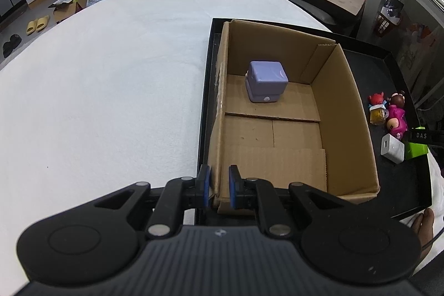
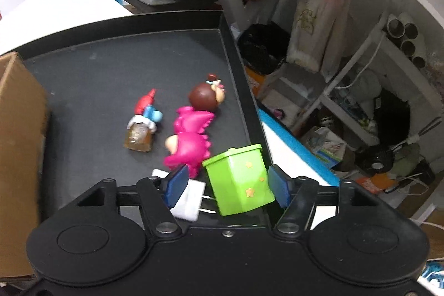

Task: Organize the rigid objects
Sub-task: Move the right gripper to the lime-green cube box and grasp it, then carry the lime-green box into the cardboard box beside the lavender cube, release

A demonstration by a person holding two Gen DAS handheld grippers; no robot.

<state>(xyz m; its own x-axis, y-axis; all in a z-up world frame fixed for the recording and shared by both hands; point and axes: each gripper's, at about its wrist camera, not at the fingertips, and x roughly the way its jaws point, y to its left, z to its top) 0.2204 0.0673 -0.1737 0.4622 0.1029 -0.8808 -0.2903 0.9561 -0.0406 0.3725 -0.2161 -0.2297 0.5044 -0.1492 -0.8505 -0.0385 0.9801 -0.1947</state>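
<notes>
Cardboard is what the left gripper [image 1: 219,185] pinches, its blue pads closed on the near-left wall of the open brown cardboard box [image 1: 347,101], steadying it on the shallow black tray [image 1: 204,101] with one lilac cube-shaped toy [image 1: 266,81] inside. To the right, the right gripper [image 2: 226,189] stands wide open around the green plastic cube with yellow stars [image 2: 240,179], neither pad touching, beside a white plug adapter [image 2: 190,201] and a pink dinosaur-suit figurine [image 2: 191,135]. I judge this the pick-up step: next, close squarely on the cube without snagging the adapter, then carry it left into the box.

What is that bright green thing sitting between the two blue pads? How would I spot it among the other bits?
Start at the black tray beside the cardboard box. At its near right corner, between the open right gripper pads, stands the green box. It is the only lime-green, square-sided piece with small yellow stars; beside it are a white charger and a pink figurine.
</notes>
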